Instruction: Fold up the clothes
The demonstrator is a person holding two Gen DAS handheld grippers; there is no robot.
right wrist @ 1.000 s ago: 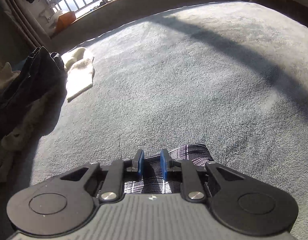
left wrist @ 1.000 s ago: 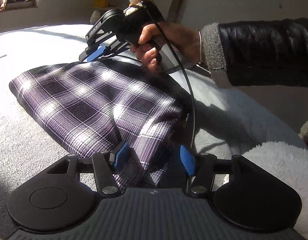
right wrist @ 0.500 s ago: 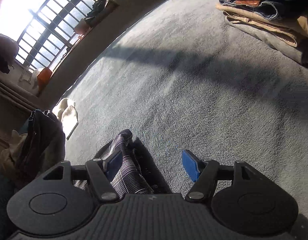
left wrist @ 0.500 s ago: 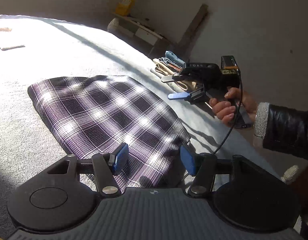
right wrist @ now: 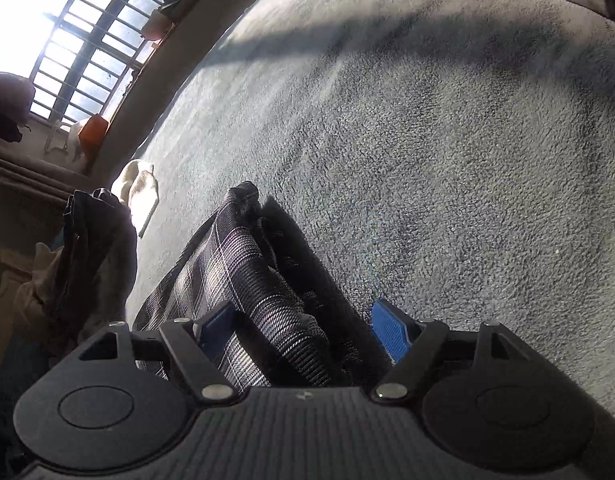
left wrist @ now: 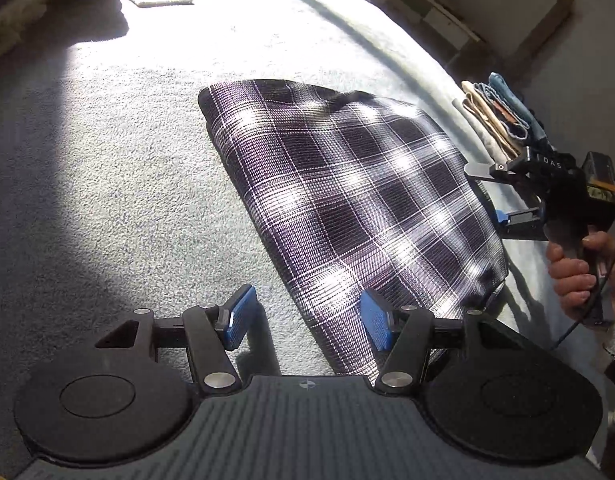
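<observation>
Grey fleecy bedding [left wrist: 107, 184] fills both views, half in hard sunlight, half in shadow. On it lies the folded purple-and-white plaid garment [left wrist: 347, 200], flat, one corner reaching toward the left gripper [left wrist: 305, 322]. Its jaws stand apart and clamp nothing; its right pad sits over the cloth's near edge, its left over bare bedding. At the garment's far-right edge a hand [left wrist: 575, 272] holds the right gripper [right wrist: 303, 324], whose jaws are opening, with a thick bunched fold of plaid between the pads, unpinched. Beyond it, a small stack of folded clothes [left wrist: 503, 120] rests near the bed's edge.
</observation>
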